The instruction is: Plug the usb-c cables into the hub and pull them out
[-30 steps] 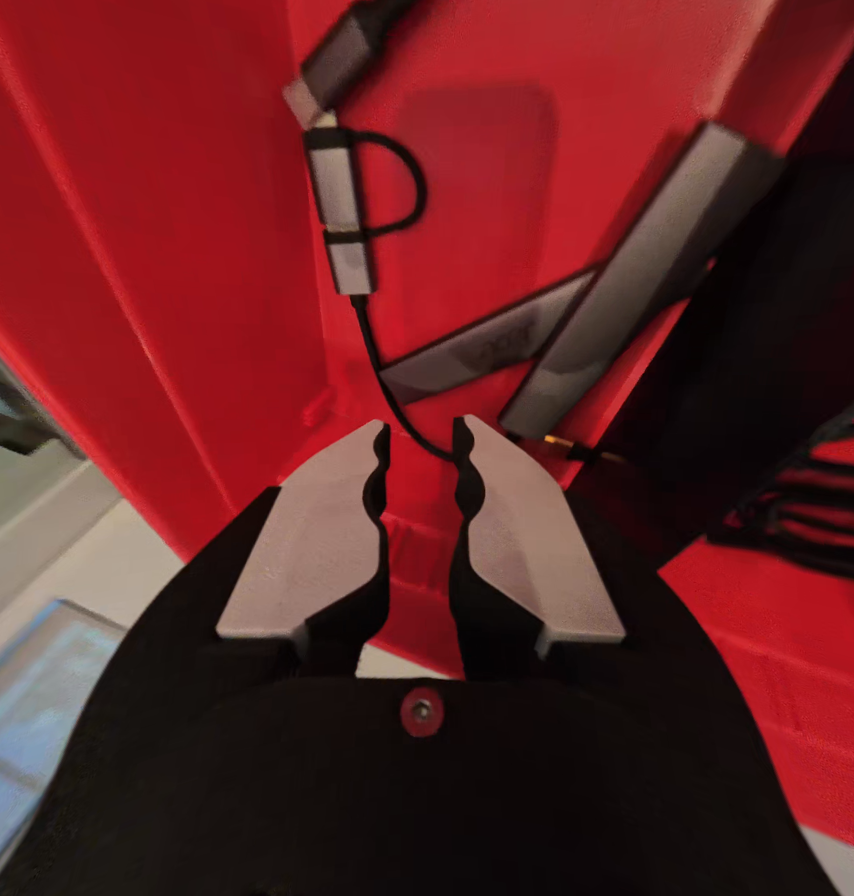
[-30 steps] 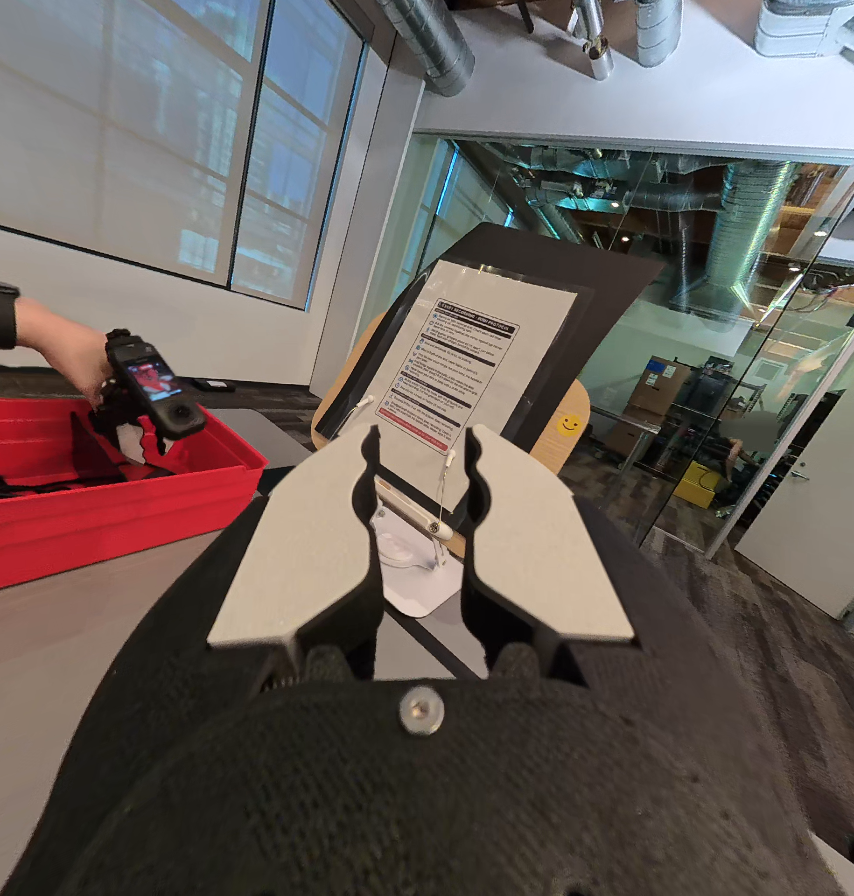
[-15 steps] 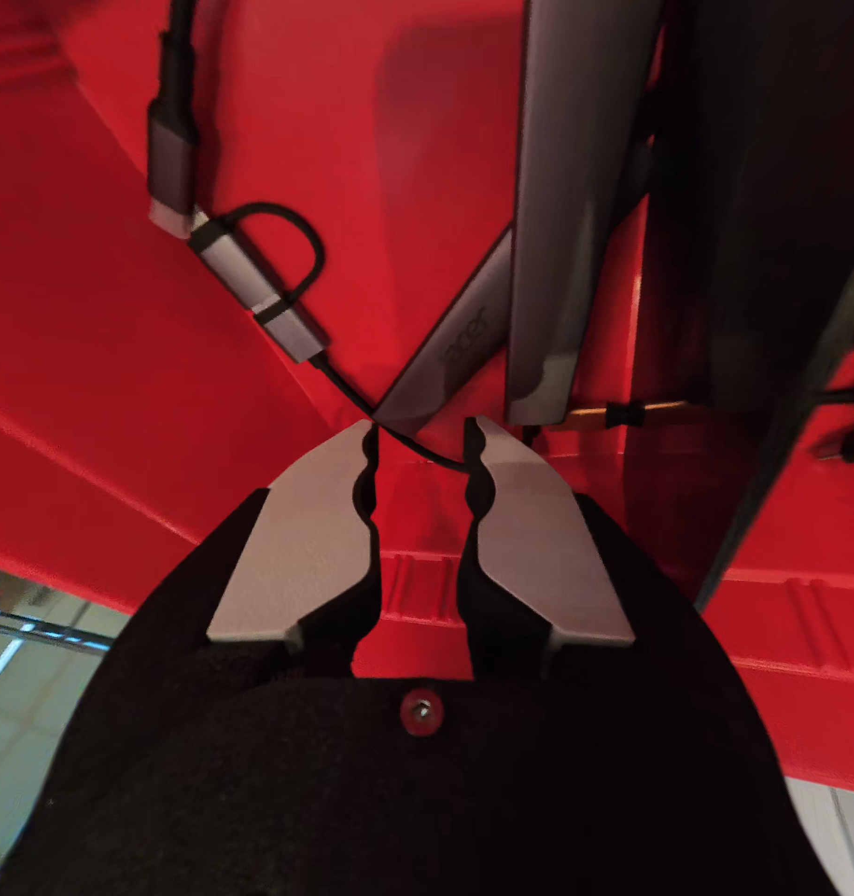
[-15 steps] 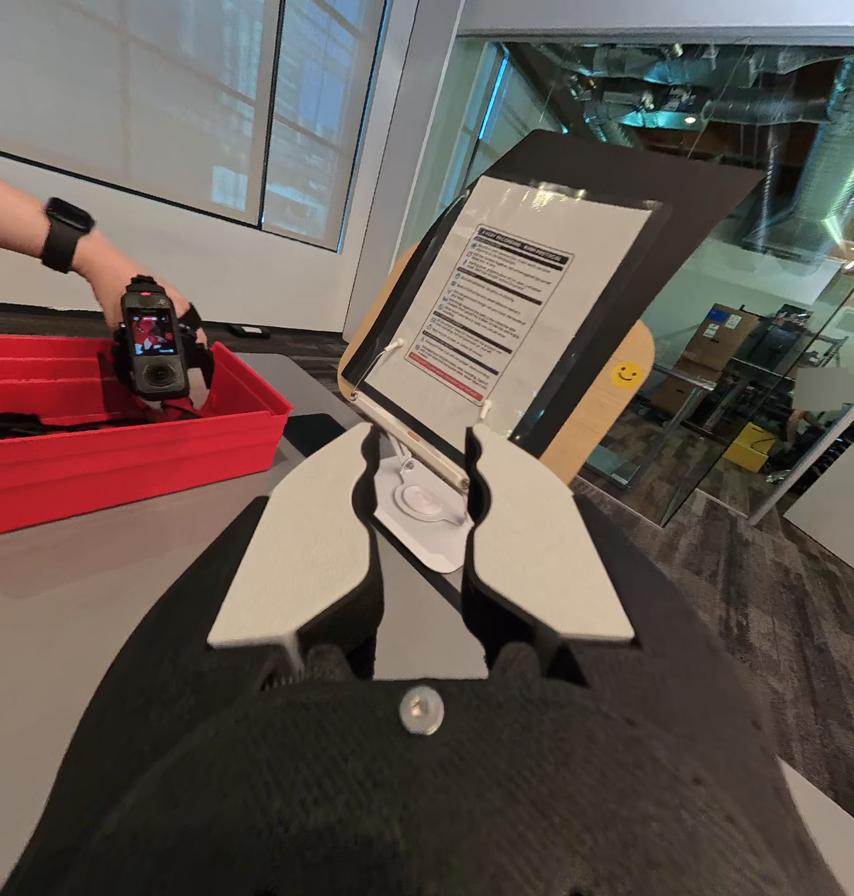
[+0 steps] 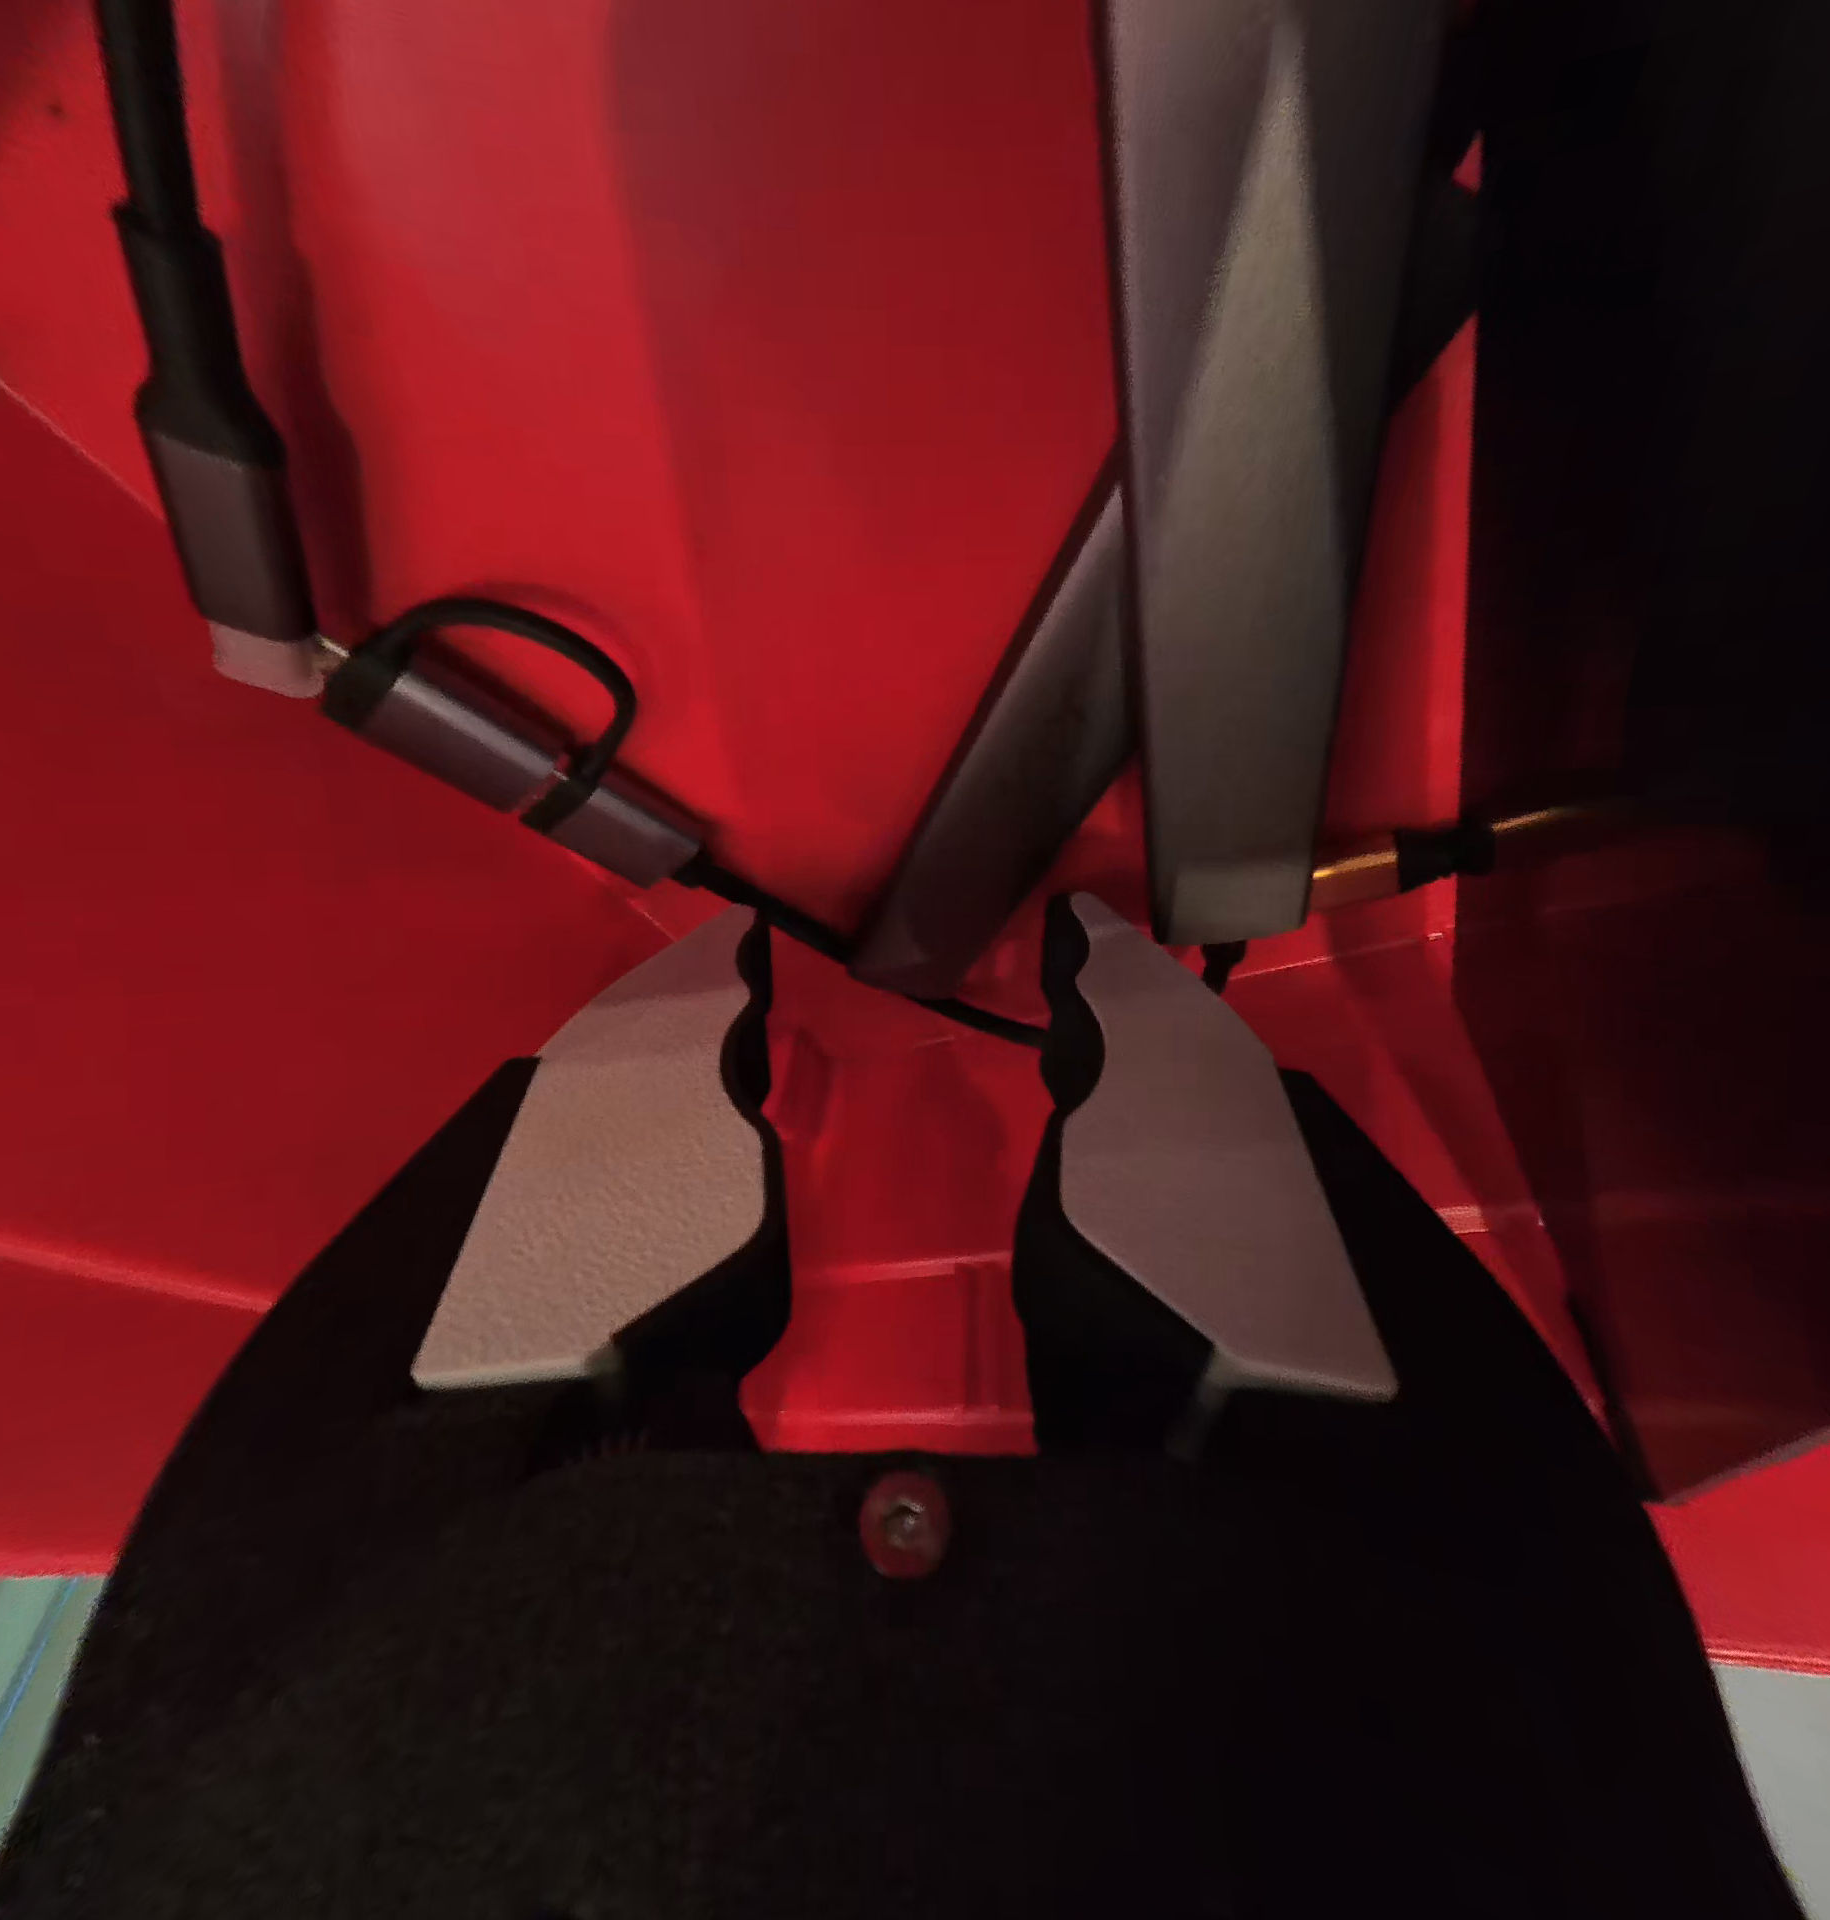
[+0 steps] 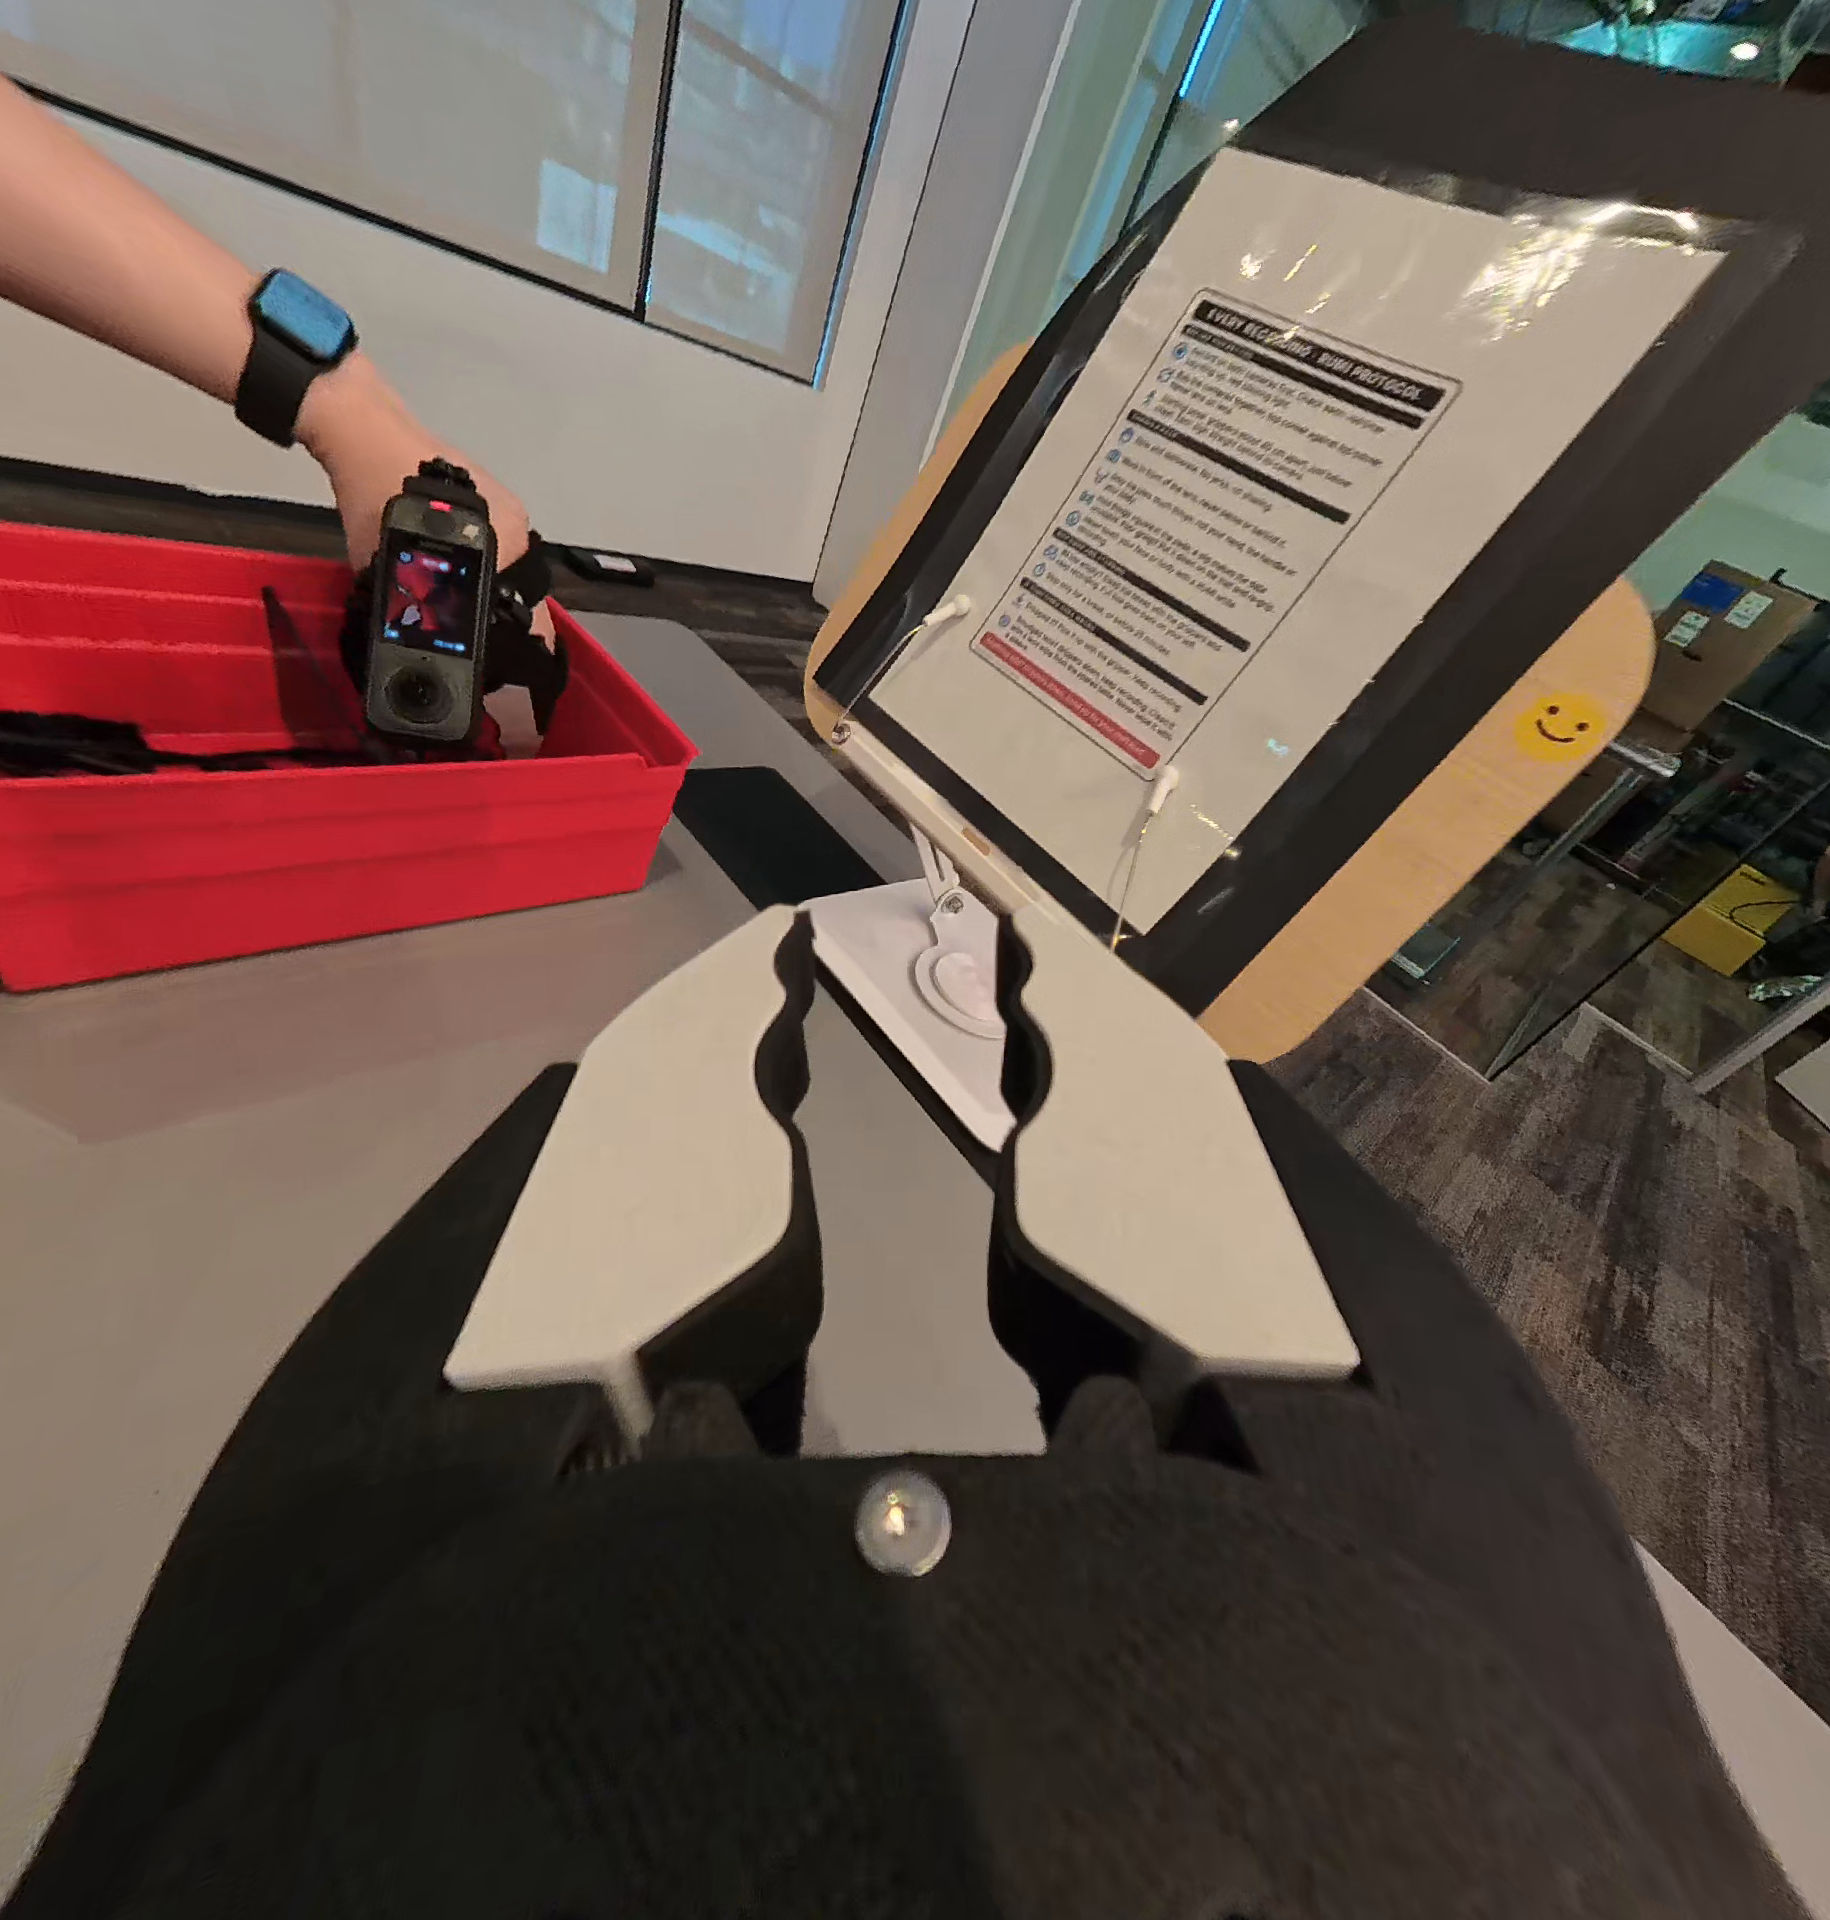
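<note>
Left gripper [image 5: 906, 920] down inside red bin [image 5: 578, 312], parted around a grey hub's [image 5: 994, 790] near end.
Right gripper [image 6: 906, 951] parted, empty, above grey table [image 6: 215, 1143].

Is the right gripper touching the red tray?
Apart. The right wrist view shows the right gripper open over the grey table, with the red tray far to its left.

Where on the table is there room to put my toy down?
Bare grey table lies between the red bin and the right gripper. The bin is crowded with cables; the sign stand fills the far edge.
</note>
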